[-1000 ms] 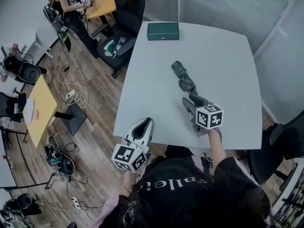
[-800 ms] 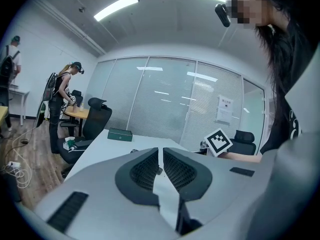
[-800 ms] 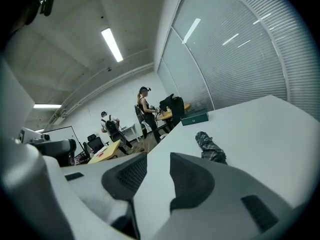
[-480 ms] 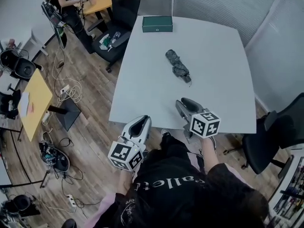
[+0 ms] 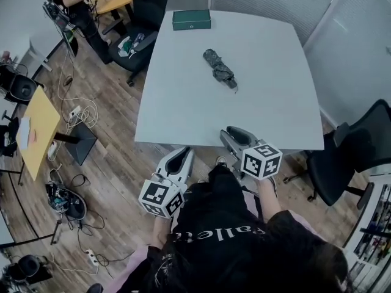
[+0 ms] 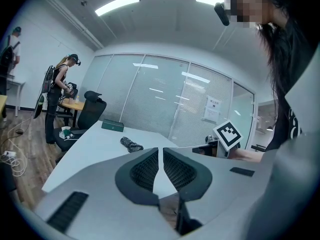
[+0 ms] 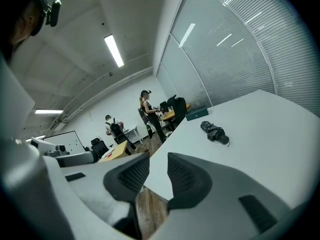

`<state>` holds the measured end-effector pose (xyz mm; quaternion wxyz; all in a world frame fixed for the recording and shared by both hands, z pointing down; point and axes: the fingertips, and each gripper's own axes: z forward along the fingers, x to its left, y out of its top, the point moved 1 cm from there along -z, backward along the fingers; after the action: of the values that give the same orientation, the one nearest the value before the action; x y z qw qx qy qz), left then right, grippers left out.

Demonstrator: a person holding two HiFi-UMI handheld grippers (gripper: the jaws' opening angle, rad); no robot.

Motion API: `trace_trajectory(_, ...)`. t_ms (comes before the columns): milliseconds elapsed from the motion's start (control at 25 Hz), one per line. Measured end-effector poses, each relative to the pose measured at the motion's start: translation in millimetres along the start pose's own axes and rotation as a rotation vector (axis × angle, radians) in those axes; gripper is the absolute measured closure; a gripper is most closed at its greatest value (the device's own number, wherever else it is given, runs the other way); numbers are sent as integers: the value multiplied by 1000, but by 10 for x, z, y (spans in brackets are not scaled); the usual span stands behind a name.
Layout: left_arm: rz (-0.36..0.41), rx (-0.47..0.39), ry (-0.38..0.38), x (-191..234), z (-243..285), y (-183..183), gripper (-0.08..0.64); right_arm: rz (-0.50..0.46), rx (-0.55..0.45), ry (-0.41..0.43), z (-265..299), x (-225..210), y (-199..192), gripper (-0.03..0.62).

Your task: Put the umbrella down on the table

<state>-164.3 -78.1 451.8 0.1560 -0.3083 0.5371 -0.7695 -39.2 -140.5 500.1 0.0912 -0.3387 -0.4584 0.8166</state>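
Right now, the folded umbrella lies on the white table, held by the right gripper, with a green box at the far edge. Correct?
No: the right gripper is well apart from the umbrella, its jaws closing on nothing; the head view shows it. The rest is right.

Office: white meeting table (image 5: 177, 108), swivel chairs (image 5: 345, 160), glass partitions (image 6: 150, 99) with blinds (image 6: 196, 109), ceiling strip lights (image 6: 117, 4), desks (image 5: 36, 124).

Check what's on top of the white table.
On the white table: a folded umbrella lying near the middle and a green box at the far edge, apart. Nothing else shows on it. Whatever lies beneath those two is covered.
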Motion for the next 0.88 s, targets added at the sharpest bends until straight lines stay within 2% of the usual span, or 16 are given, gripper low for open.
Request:
trace_trajectory(480, 9, -7, -22, -340, 137, -20, 529, 1, -27, 35, -421, 33, 9, 488)
trace_trajectory(880, 18, 16, -26, -976, 284, -142, 529, 9, -44, 72, -1052, -95, -61, 555)
